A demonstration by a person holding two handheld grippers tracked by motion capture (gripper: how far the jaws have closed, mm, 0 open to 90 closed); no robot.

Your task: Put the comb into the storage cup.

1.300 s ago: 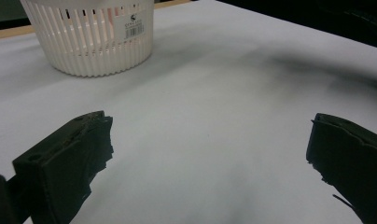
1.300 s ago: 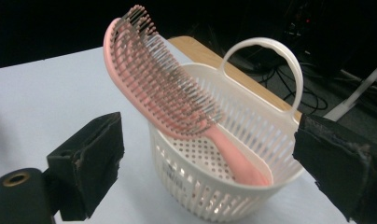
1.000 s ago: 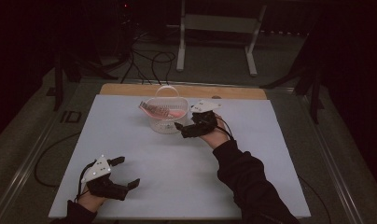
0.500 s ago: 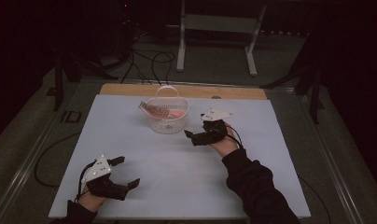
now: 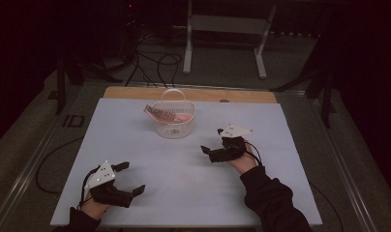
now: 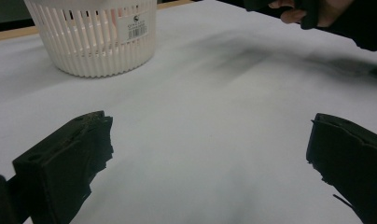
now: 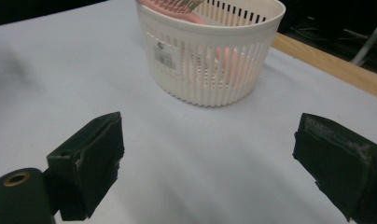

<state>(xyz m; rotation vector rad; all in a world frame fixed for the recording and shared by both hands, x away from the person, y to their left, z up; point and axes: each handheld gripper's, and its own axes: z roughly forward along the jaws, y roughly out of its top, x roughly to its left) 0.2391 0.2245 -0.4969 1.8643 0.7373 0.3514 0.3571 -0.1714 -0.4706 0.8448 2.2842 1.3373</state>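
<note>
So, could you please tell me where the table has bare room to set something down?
The widest bare patch of the pale blue table sheet lies between the left gripper, the right gripper and the white slatted plastic basket. The far corners beside the basket are bare too. The basket itself is crowded.

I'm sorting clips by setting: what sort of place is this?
Probably a lab or recording workspace: a pale sheet-covered table, loose cables on the dark floor, and a white metal stand frame behind.
</note>
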